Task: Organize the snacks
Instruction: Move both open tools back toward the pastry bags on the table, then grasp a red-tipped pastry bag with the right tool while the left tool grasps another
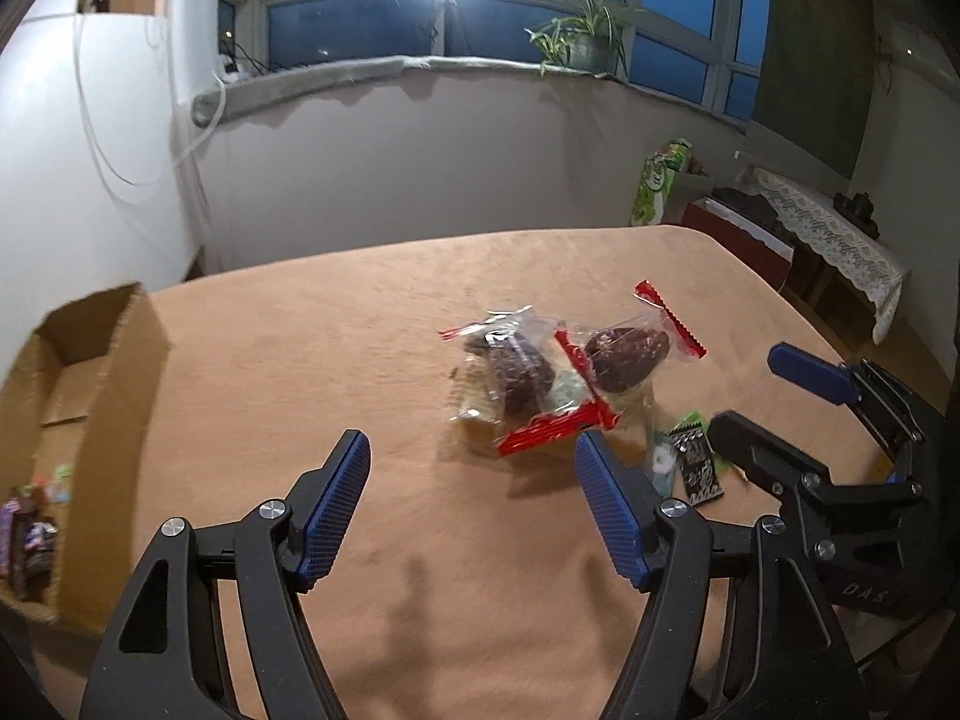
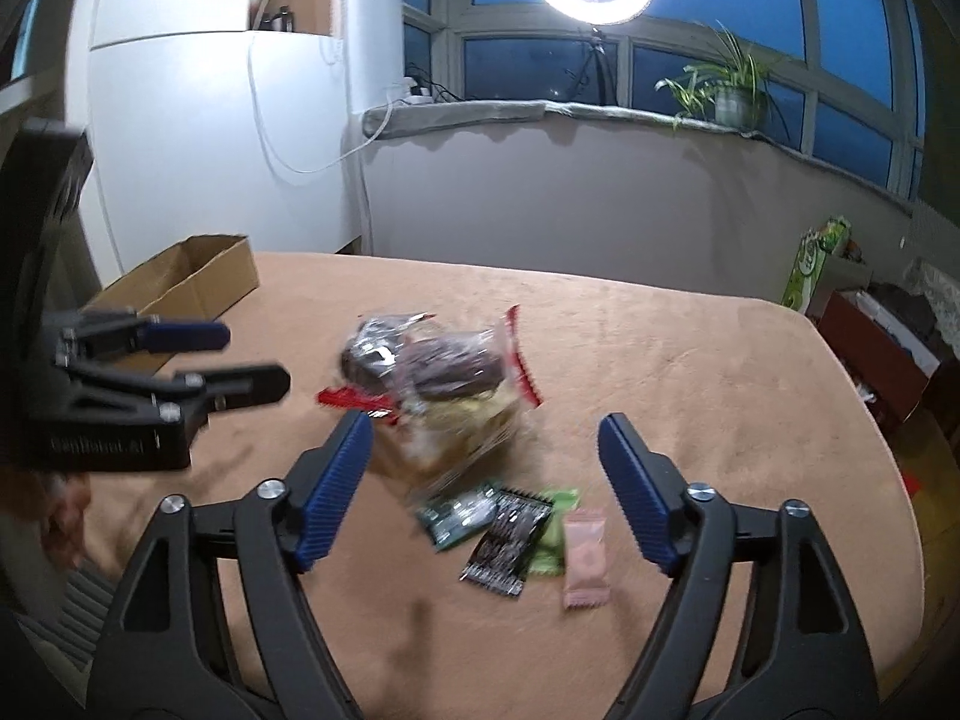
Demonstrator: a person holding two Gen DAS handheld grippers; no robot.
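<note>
A pile of clear snack packets (image 1: 540,378) with dark brown cakes and red edges lies mid-table on the tan cloth; it appears blurred as the packet pile (image 2: 444,372) in the right wrist view. Nearer lie small packets: dark green (image 2: 462,516), black (image 2: 507,546), light green (image 2: 555,534) and pink (image 2: 585,564). My left gripper (image 1: 469,438) stands open just short of the pile, nothing between its pads. My right gripper (image 2: 485,420) is open above the small packets, its tips at the pile's near edge. Each shows in the other's view: right gripper (image 1: 747,387), left gripper (image 2: 255,360).
An open cardboard box (image 1: 90,390) sits at the table's left edge with several wrapped bars (image 1: 30,534) inside; it is the far-left box (image 2: 192,276) in the right wrist view. Beyond the right table edge stand a green carton (image 1: 660,180) and a lace-covered side table (image 1: 840,240).
</note>
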